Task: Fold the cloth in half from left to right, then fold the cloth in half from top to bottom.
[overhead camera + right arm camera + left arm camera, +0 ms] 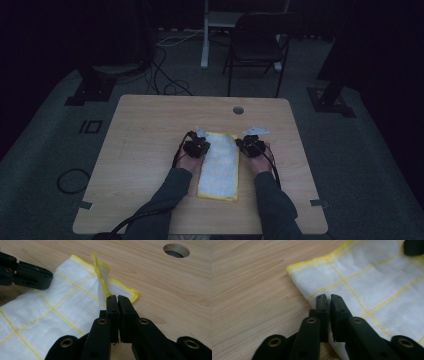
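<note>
On the tabletop (150,130), a folded cloth (219,167) lies between both hands. Left tool (327,298) and right tool (117,298) are clenched on its far side edges. Thin bites could slip, likely letting the fold sag unevenly.

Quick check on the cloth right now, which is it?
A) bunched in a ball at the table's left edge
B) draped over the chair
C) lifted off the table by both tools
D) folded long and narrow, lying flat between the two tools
D: in the high view the cloth lies flat as a long narrow strip on the table, with the left tool and the right tool at its far corners.
</note>
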The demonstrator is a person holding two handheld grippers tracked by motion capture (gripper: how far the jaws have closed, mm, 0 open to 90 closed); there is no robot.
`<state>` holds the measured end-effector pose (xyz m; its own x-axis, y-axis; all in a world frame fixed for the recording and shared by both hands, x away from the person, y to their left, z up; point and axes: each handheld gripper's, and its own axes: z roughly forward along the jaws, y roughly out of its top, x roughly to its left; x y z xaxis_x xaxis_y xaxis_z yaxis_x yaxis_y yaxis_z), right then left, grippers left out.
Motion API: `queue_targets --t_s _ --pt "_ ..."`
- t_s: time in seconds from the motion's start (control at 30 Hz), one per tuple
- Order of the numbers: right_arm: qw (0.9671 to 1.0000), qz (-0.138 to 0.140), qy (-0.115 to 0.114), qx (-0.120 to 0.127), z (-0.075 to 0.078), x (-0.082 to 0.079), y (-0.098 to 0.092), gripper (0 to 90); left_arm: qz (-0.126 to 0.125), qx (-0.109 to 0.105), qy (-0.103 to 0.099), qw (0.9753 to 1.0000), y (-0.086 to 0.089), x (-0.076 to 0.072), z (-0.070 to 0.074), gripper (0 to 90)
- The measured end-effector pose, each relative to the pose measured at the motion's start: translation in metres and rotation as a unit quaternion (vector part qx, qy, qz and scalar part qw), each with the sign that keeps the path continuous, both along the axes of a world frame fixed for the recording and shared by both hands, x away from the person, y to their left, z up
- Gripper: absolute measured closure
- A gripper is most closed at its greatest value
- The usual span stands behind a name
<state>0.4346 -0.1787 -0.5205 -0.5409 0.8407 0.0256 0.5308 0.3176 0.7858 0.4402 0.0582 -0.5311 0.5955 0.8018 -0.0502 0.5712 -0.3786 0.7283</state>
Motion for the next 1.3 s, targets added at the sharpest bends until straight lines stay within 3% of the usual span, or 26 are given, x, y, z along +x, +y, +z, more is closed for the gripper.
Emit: queue_targets --t_s 0.1,0.23,0.33,0.47,0.97,1.3 --pt "1.0 0.0 -0.001 0.001 0.0 0.001 0.0 87.8 0.005 -0.031 0.002 0.9995 0.005 0.0 0.003 87.7" --pt "1.0 -0.007 0.003 0.004 -0.001 0.004 -0.001 86.1 0.014 -0.048 0.009 0.9987 0.012 0.002 0.002 87.7" --pt "0.9996 -0.025 0.009 -0.012 -0.005 0.006 -0.002 83.4 0.022 -0.041 0.012 0.9988 0.014 0.002 -0.002 87.4" --pt "0.9987 -0.047 0.018 -0.009 -0.006 0.008 -0.006 78.1 0.035 -0.043 0.018 0.9983 0.018 0.003 -0.006 85.8" --pt "0.9988 -0.045 0.018 -0.003 -0.006 0.013 -0.003 63.4 0.06 -0.06 0.007 0.9963 0.029 0.015 0.01 65.9" --pt "0.9987 -0.044 0.024 0.0 -0.006 0.025 0.009 59.1 0.074 -0.052 0.025 0.9956 0.028 0.029 0.007 61.1"
